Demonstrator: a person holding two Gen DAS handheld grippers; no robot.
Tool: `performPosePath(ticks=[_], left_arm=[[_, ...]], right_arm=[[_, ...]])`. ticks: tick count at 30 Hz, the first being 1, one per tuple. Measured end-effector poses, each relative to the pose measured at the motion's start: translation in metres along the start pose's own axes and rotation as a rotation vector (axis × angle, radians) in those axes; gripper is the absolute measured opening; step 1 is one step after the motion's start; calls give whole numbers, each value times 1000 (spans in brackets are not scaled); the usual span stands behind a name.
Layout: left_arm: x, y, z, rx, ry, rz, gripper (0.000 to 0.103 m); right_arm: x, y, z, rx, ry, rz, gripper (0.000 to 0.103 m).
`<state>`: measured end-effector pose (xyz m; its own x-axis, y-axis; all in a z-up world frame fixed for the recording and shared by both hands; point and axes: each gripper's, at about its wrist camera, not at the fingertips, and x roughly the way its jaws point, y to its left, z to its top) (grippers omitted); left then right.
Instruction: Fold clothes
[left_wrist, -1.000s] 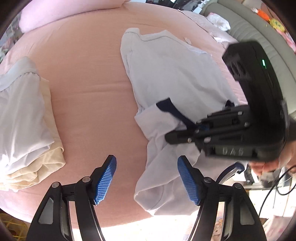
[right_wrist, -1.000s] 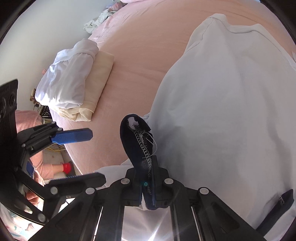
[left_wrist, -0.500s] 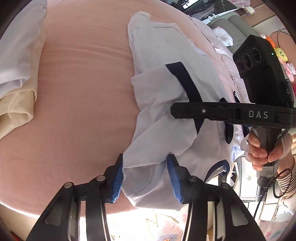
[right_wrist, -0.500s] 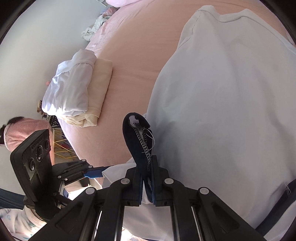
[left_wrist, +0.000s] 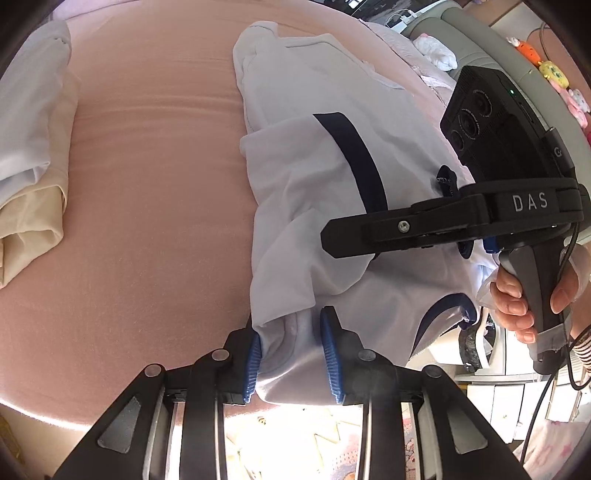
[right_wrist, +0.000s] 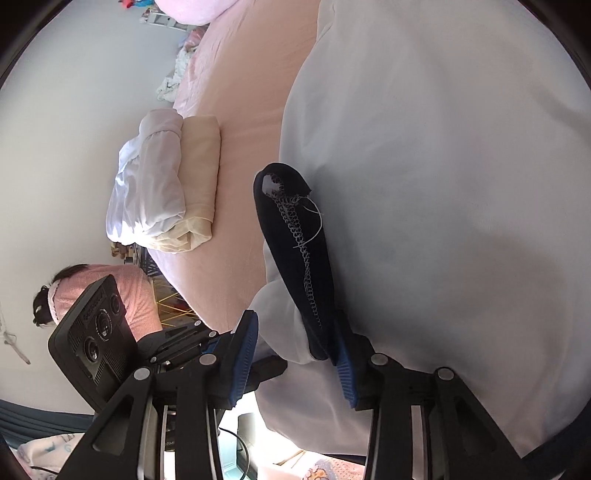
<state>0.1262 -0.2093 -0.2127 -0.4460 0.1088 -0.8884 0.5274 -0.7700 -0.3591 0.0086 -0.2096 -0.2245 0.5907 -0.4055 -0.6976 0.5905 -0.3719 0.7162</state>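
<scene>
Now the left gripper (left_wrist: 291, 354) is closing on the near hem of the white shirt (left_wrist: 325, 192) lying on the pink bed (left_wrist: 155, 184), likely to anchor that edge, while the right gripper (right_wrist: 295, 354) is opening, its navy cuff (right_wrist: 295, 251) loose between the jaws

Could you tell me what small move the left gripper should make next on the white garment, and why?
Probably finish closing, then draw the fold across. The left gripper is closing with the white garment's bunched edge already between its pads, while the right gripper is opening, its pads apart around the navy trim.
</scene>
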Motion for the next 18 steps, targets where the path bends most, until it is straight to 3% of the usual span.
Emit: performPosePath(ticks=[4,6,10,14,18], left_arm=[[-3,2,-2,2,-4,17,27],[-7,4,-3,-7,-12,25,27],[-21,4,-6,9,-56,51,19],[-35,-11,-5,81,-93,114,19],[-40,-27,-10,168,-119,181,19]], right_arm=[[3,8,-1,-70,-21,-47,35],[2,14,-4,-122,-46,-94,7],[-9,41,-13,-284,-124,-199,6],[-16,84,-23,-521,-199,-416,5],[-22,105,-18,-623,-242,-533,5]])
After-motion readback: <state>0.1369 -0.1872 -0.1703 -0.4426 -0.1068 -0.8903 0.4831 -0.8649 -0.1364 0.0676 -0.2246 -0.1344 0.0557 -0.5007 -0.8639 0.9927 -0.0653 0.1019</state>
